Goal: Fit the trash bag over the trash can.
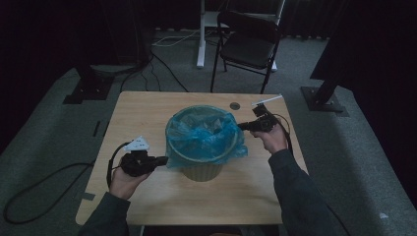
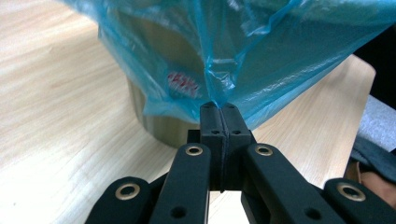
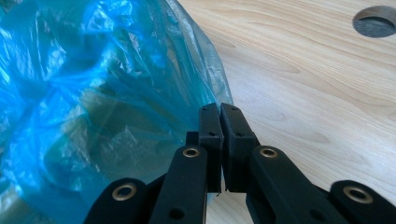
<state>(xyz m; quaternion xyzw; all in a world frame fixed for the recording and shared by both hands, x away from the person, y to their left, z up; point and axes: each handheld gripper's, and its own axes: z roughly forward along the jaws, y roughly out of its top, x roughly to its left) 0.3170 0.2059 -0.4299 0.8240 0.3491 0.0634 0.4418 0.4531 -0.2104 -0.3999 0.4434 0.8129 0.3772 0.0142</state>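
the left gripper point(image 2: 222, 108) has its jaws pressed together on a pinch of the blue bag point(image 1: 206, 132) at the bin's near left side, and the right gripper point(image 3: 219, 108) has its jaws closed at the bag's edge on the far right; whether film is caught there i cannot tell. the bin point(image 1: 201, 171) stands mid-table point(image 1: 147, 113) between both tools, a round hole point(image 1: 235, 105) in the wood behind it, a black chair point(image 1: 248, 46) beyond the table's far edge.
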